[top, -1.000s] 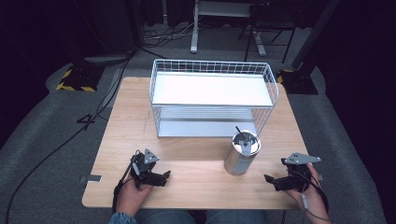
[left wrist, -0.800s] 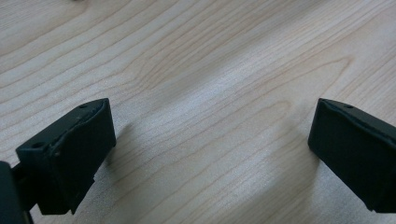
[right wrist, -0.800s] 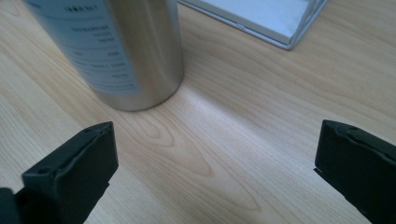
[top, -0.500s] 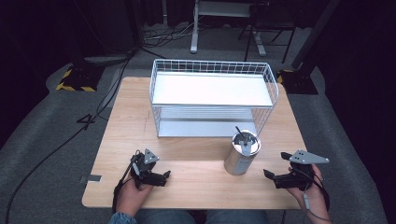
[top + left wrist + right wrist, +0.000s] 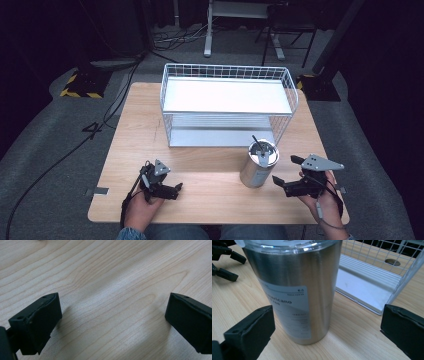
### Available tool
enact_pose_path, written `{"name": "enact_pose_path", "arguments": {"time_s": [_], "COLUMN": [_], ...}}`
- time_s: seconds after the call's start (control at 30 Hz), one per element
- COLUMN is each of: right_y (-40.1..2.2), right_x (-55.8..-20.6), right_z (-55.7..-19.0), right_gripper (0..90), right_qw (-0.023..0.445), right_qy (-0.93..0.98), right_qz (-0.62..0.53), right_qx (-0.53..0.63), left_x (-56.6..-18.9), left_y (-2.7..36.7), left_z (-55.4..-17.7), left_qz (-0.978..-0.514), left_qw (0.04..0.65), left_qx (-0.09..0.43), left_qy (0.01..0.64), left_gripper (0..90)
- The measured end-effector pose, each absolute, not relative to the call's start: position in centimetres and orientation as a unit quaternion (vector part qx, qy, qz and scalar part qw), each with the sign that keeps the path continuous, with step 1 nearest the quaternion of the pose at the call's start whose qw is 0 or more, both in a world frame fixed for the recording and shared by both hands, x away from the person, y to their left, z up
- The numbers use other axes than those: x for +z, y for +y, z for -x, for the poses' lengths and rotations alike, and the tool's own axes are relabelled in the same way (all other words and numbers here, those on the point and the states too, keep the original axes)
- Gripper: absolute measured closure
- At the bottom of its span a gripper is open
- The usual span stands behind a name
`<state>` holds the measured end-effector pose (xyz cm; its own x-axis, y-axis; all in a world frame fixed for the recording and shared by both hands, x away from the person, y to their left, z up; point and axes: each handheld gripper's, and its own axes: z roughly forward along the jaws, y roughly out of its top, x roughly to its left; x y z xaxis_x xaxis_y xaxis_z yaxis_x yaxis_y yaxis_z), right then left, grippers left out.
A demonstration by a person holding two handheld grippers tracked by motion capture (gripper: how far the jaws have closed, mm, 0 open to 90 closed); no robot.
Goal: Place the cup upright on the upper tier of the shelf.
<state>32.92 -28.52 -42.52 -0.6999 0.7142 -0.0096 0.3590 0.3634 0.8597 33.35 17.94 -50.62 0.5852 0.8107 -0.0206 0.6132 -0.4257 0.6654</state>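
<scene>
Stainless-steel tumbler [image 5: 259, 164], cylindrical with a clear lid and a dark straw, stands upright on the pale wooden counter [image 5: 210, 192], just in front of the white wire two-tier rack [image 5: 227, 102] and well apart from your left hand. In the high view, your right hand-held gripper [image 5: 281, 180] sits low beside the tumbler's right flank, jaws spread and aimed at it but not touching. Your left hand-held gripper [image 5: 176, 188] rests near the counter's front edge, jaws apart and gripping nothing.

In the left gripper view, the left hand-held gripper [image 5: 112, 322] has its two black jaws wide open over bare wood grain, nothing between them.

In the right gripper view, the right hand-held gripper [image 5: 327, 337] frames the tumbler [image 5: 297, 290], whose printed white label [image 5: 289, 310] faces the camera. The cup stands between the open jaws yet ahead of them, nearer the left jaw than the right. Behind it lies the rack's white lower shelf [image 5: 367, 287].

By these pictures, you are at the approach step, with the grasp not yet made. The next move calls for easing the right hand-held gripper forward until both jaws flank the steel wall around label height, centring it so neither jaw nudges the cup first, then closing firmly; the smooth metal may slip, and a high or lopsided grip could tip it toward the rack.
</scene>
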Motion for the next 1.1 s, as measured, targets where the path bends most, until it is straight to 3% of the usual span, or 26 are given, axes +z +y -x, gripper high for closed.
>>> {"name": "enact_pose_path", "arguments": {"time_s": [1.1], "right_y": [-23.4], "right_x": [-42.3], "right_z": [-35.7], "right_gripper": [0.0], "right_qw": [0.159], "right_qy": [0.794], "right_qz": [-0.315], "right_qx": [0.495], "left_x": [-50.6], "left_y": [17.9], "left_z": [-33.4], "left_qz": [-0.83], "left_qw": [0.321], "left_qx": [0.154], "left_qy": [0.429], "left_gripper": [1.3]}}
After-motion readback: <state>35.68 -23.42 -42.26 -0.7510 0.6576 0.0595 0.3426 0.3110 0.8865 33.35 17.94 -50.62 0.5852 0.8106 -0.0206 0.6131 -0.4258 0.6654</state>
